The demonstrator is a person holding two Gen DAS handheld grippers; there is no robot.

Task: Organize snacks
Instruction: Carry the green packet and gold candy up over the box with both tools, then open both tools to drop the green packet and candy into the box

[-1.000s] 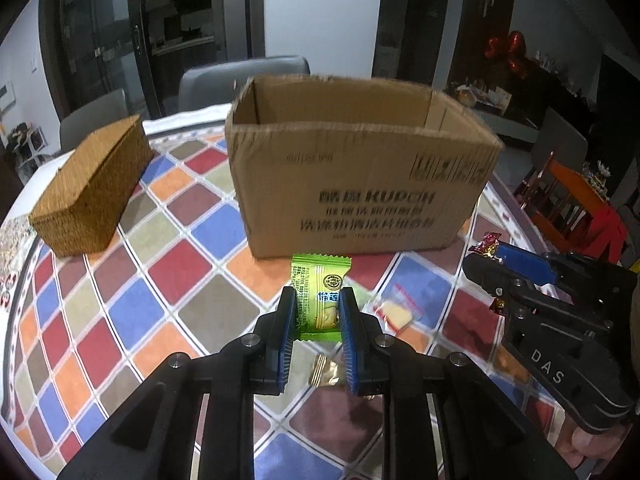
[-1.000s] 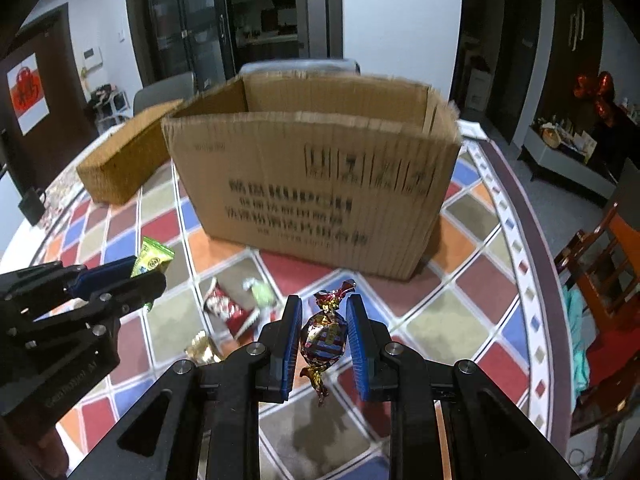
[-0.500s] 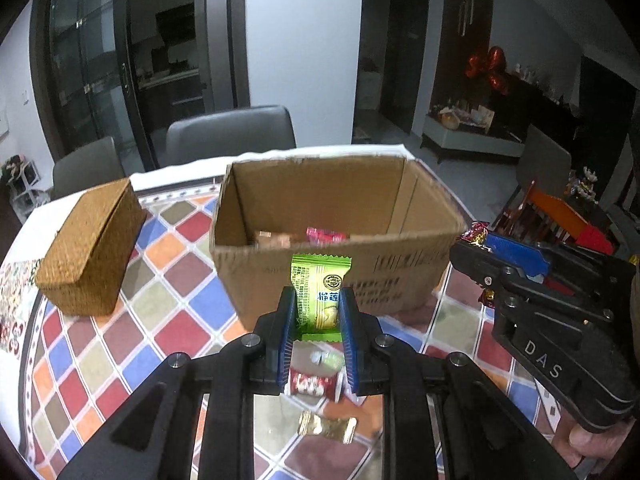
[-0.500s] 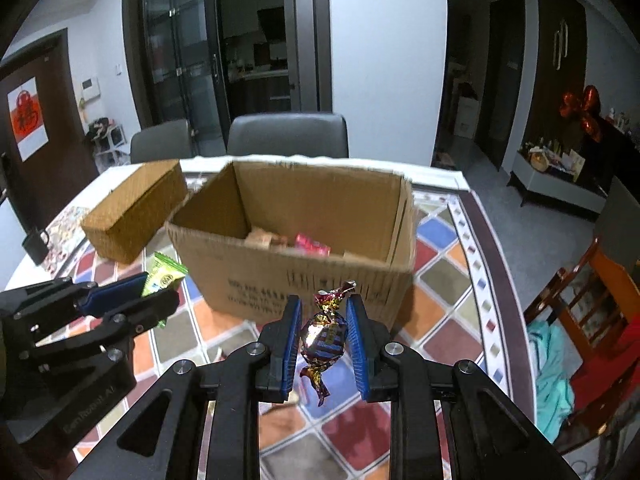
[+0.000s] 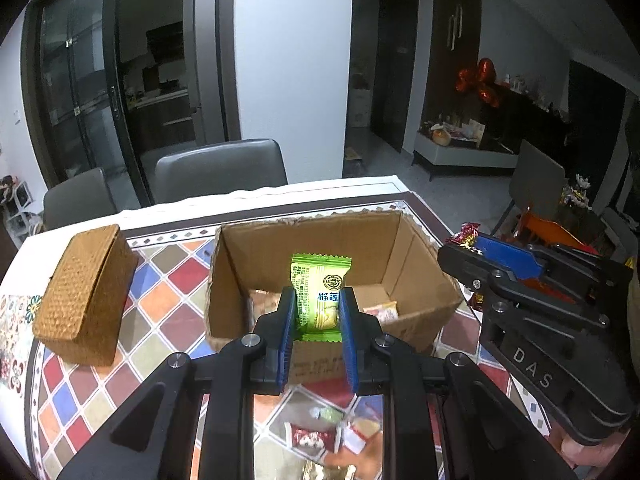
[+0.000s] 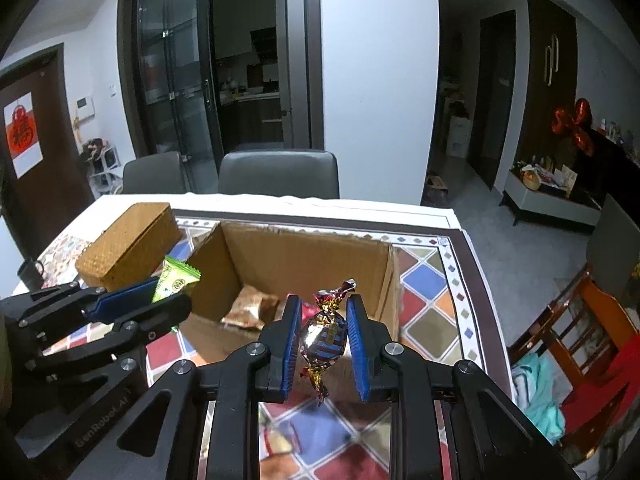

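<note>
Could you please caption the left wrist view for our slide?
Left gripper holds a green snack packet above the open cardboard box.

A green packet [image 5: 319, 294], printed with a round emblem and blue characters, is held upright above the near wall of an open cardboard box [image 5: 416, 264]. A twist-wrapped candy [image 6: 325, 334] in dark striped foil with gold ends is held upright over the same wall. A few wrapped snacks [image 6: 250, 308] lie on the box floor. More snacks [image 5: 310, 436] lie loose on the chequered table [image 5: 92, 392] before the box.
</note>
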